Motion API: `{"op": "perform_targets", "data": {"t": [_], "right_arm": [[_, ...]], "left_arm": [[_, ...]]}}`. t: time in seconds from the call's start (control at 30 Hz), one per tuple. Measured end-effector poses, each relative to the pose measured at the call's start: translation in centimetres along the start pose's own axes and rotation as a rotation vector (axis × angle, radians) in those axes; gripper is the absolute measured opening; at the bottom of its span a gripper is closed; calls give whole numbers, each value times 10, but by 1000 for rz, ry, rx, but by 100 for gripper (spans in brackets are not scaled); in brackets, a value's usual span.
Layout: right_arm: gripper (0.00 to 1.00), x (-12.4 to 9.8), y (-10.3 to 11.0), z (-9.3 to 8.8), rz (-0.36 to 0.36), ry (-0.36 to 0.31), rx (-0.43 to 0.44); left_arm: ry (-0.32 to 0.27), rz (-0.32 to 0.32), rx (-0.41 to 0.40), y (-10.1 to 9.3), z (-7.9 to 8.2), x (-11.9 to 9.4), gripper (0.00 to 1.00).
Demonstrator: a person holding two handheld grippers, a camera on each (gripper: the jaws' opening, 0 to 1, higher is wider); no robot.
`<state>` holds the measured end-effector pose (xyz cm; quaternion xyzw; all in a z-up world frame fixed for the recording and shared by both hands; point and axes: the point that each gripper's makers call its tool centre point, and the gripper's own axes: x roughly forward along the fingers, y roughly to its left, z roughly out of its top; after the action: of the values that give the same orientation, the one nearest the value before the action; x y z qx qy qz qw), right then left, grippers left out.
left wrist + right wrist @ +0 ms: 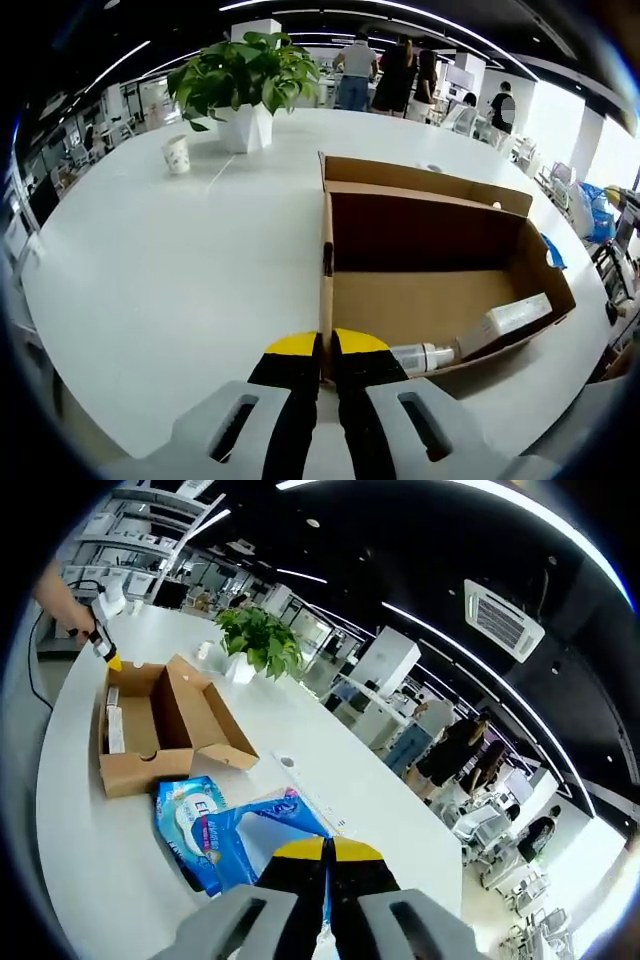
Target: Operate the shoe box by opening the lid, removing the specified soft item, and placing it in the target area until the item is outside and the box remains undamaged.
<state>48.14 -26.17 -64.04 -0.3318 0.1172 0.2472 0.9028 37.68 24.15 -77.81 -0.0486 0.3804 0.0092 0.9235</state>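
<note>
The open brown shoe box (420,300) lies on the white table (180,280), its lid (420,175) folded back on the far side. A white tube (425,356) and a white carton (510,318) lie inside along one wall. My left gripper (326,350) is shut on the box's near corner wall. In the right gripper view the same box (150,730) sits to the left, with a hand (68,605) holding the left gripper (108,655) at its corner. My right gripper (327,855) is shut on the edge of a blue soft pack (275,830). A second blue pack (195,825) lies beside the box.
A potted plant (245,80) and a paper cup (177,154) stand at the far side of the table. Several people (385,70) stand beyond it. The table edge (560,400) runs close to the box's right side.
</note>
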Motion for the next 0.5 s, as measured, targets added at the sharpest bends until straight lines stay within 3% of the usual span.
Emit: {"op": "perform_targets", "data": {"t": [0.5], "right_arm": [[0, -14, -1, -38, -27, 63, 55]], "left_arm": [[4, 4, 8, 1, 0, 0, 2]]}}
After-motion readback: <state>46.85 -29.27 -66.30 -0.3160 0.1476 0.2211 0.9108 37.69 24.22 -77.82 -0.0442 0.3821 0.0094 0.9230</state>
